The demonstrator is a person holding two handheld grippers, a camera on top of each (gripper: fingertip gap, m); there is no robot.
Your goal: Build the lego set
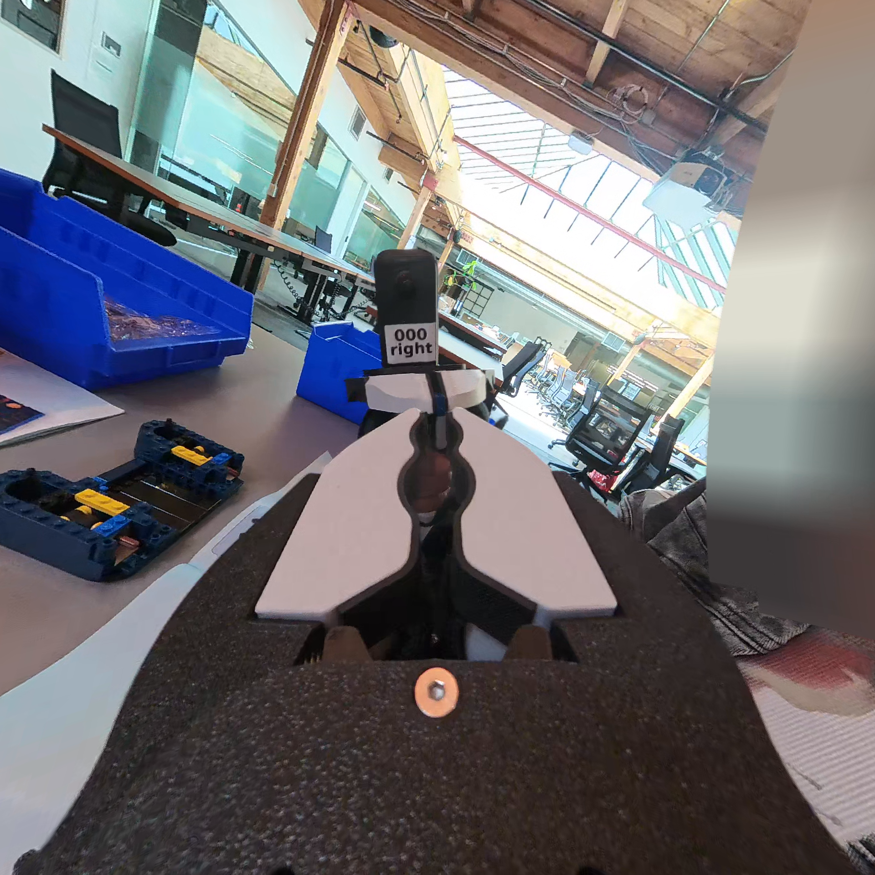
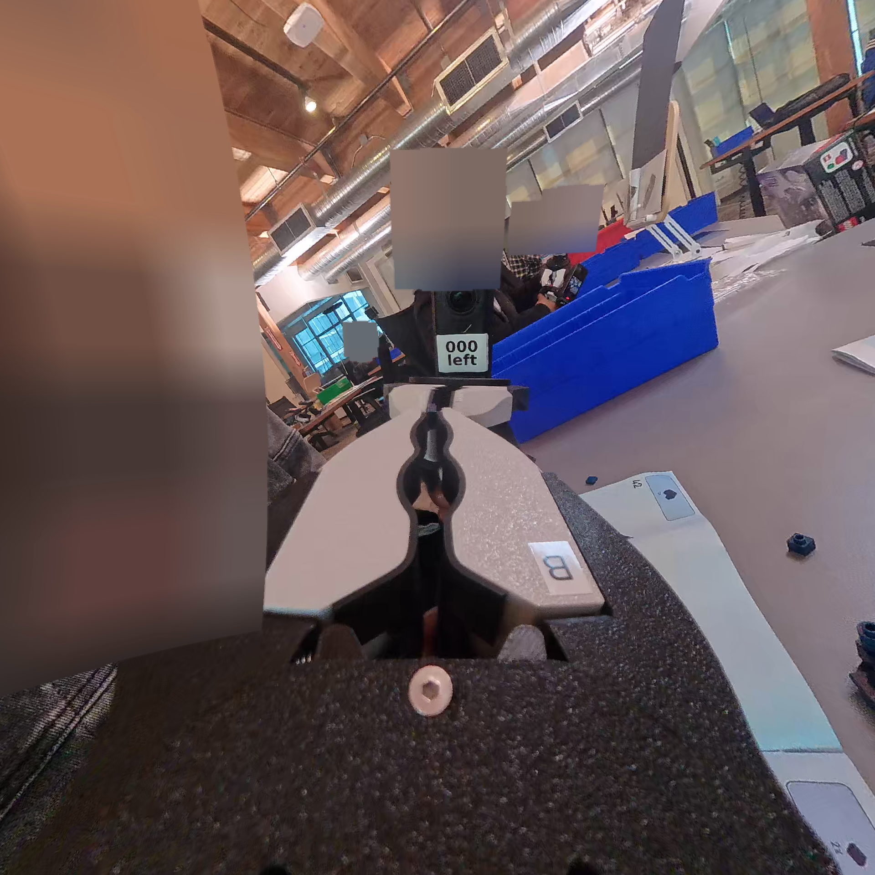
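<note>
The fingers of my left gripper [image 1: 436,415] are pressed together at their tips, pinching a slim piece [image 1: 440,433], blue at its far end and grey nearer me, which runs back into the hollow between them. The fingers of my right gripper [image 2: 433,413], tip to tip with the left at 12 o'clock, are likewise closed on the same slim piece, which both hold above the tabletop [image 1: 265,407]. From the left gripper, a dark blue brick assembly [image 1: 118,497] with yellow plates lies at 9 o'clock, a large blue bin [image 1: 142,331] at 10 o'clock and a small blue bin [image 1: 334,367] just left of 12 o'clock. From the right gripper, another blue bin [image 2: 615,341] stands at 2 o'clock, a printed sheet [image 2: 672,582] lies at 4 o'clock, and a small dark stud [image 2: 800,544] rests beside it.
</note>
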